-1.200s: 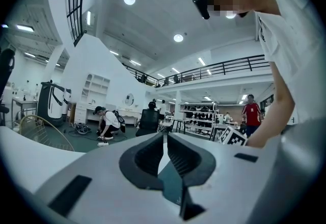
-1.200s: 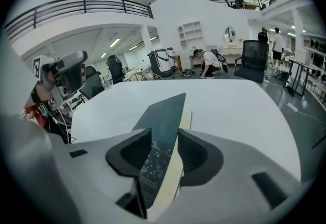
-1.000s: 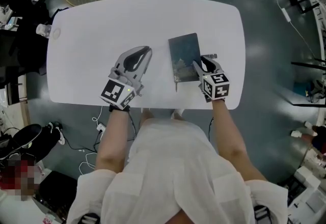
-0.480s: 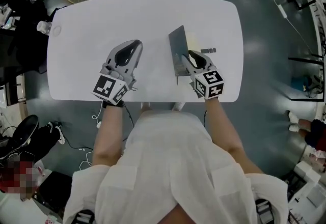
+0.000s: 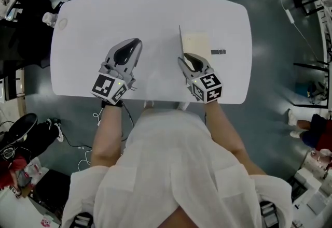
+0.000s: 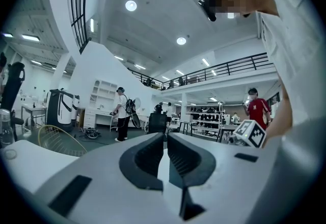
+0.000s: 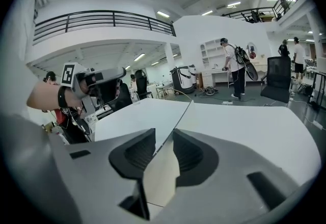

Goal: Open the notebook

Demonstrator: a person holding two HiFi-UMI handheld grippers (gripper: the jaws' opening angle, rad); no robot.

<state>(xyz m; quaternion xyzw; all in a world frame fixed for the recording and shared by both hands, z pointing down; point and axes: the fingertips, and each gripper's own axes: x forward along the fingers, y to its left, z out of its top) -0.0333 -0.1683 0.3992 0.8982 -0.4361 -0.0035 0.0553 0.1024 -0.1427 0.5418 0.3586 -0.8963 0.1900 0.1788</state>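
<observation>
Notebook (image 5: 196, 44) lies right of centre on the surface (image 5: 155, 14), its cover (image 7: 162, 167) raised edge-on and pinched by the right tool (image 5: 189, 58), whose jaws have just been closing on it. Best to swing it over leftward about the spine without tugging. The left tool (image 5: 136, 42), pressed together, holds nothing.

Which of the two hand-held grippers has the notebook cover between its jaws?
The right hand-held gripper: its jaws, just closing further, have the raised notebook cover between them. The left hand-held gripper is empty.

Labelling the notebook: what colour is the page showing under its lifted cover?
Cream, with no visible print; the notebook page shows best in the head view.
</observation>
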